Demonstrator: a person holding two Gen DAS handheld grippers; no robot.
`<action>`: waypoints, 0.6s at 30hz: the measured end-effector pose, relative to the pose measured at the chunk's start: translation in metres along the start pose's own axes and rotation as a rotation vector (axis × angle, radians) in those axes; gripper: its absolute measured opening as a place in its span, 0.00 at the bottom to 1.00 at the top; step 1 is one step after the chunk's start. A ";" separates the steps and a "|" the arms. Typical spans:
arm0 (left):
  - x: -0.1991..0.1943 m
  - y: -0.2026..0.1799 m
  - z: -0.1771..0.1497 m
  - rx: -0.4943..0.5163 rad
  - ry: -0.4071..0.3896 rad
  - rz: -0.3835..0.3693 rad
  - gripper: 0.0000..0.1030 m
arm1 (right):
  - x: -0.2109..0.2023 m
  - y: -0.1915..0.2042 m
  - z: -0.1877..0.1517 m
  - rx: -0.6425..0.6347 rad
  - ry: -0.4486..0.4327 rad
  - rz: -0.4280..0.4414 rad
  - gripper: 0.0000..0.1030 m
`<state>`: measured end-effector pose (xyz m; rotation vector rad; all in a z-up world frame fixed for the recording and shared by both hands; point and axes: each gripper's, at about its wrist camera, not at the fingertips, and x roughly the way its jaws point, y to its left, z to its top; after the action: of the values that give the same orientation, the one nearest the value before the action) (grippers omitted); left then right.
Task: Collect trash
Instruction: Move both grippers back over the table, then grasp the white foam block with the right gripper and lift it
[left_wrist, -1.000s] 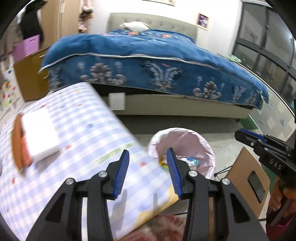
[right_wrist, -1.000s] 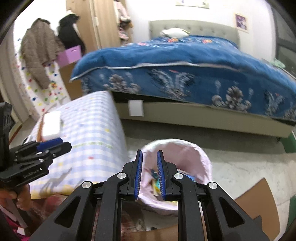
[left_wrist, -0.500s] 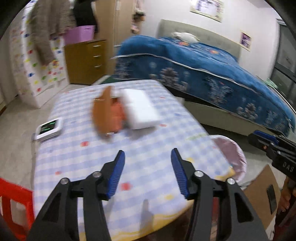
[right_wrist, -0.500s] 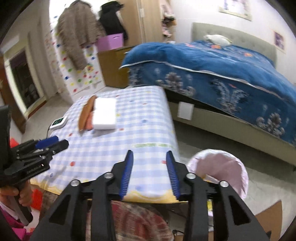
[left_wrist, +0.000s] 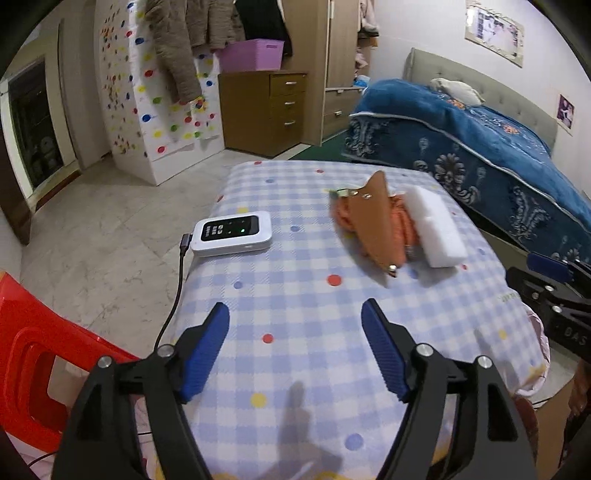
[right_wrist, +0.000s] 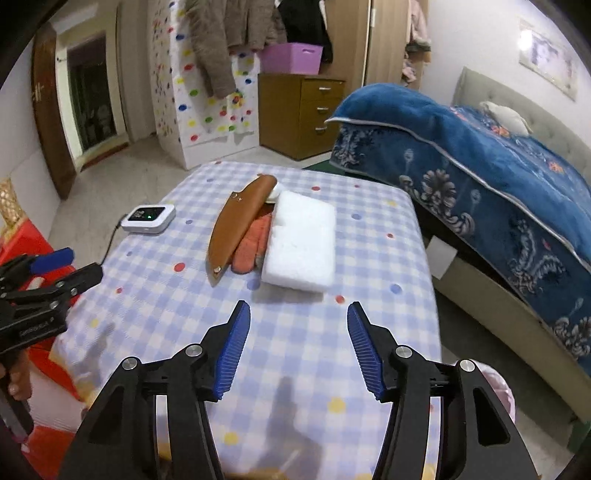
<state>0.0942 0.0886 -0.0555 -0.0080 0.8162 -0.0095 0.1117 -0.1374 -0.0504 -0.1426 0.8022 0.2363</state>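
The white foam block (right_wrist: 301, 242) lies mid-table, touching the brown sheath (right_wrist: 236, 227) and orange cloth (right_wrist: 251, 242). A second ago both views faced the pink-lined bin (right_wrist: 496, 387); now left gripper (left_wrist: 295, 347) and right gripper (right_wrist: 295, 343) face the block, jaws opening, empty, probably for another pickup.

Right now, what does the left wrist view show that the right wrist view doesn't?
Only the left wrist view: the full red plastic chair beside the table and the charging cable's plug at the white device. Only the right wrist view: the white block's whole top face and the bed's lower frame. Both: brown sheath, orange cloth, checkered tablecloth, both tongs opening, empty.
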 end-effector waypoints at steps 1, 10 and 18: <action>0.004 0.000 0.000 0.002 0.007 0.003 0.71 | 0.009 0.002 0.003 -0.001 0.006 0.001 0.54; 0.031 -0.002 0.010 -0.002 0.038 0.008 0.71 | 0.063 0.011 0.025 -0.011 0.042 0.011 0.54; 0.035 -0.009 0.009 0.002 0.052 -0.008 0.71 | 0.097 0.012 0.032 -0.006 0.082 -0.031 0.53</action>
<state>0.1243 0.0794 -0.0749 -0.0091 0.8683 -0.0181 0.1954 -0.1039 -0.0994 -0.1709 0.8797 0.2046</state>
